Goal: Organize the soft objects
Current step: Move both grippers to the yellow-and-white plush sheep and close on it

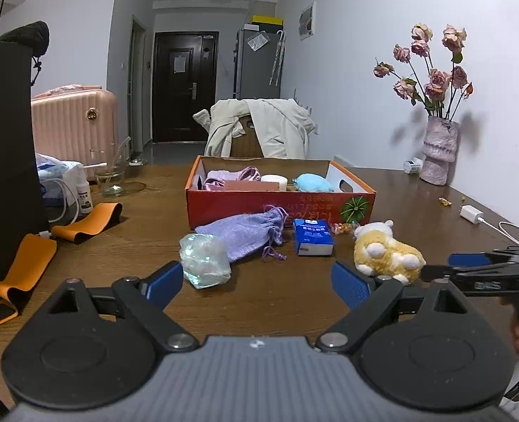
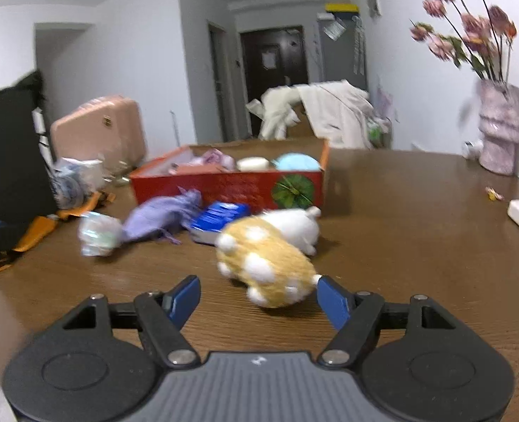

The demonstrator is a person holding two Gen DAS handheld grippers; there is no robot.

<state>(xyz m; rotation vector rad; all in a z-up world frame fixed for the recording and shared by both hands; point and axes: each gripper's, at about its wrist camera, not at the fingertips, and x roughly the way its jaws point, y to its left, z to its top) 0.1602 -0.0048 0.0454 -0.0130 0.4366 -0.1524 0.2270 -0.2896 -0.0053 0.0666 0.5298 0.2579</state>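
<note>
A red cardboard box [image 1: 280, 207] [image 2: 231, 186] stands mid-table and holds pink cloth, a white item and a light blue soft item. In front of it lie a purple drawstring pouch [image 1: 245, 232] [image 2: 160, 218], a clear plastic bundle [image 1: 204, 260] [image 2: 97, 234], a blue packet [image 1: 312, 237] [image 2: 220, 216] and a yellow-and-white plush toy [image 1: 387, 253] [image 2: 270, 260]. My left gripper [image 1: 257, 281] is open and empty, just short of the bundle. My right gripper [image 2: 259, 297] is open, with the plush just ahead and its right finger beside the plush; it enters the left wrist view [image 1: 470, 263] from the right.
Orange straps [image 1: 20, 274] and a black bag [image 1: 6, 161] are at the left. A glass [image 1: 109, 172] and spray bottle [image 1: 83, 193] stand behind them. A vase of dried roses [image 1: 438, 151] and a white charger [image 1: 472, 214] are on the right. A chair with a jacket [image 1: 259, 126] stands behind the table.
</note>
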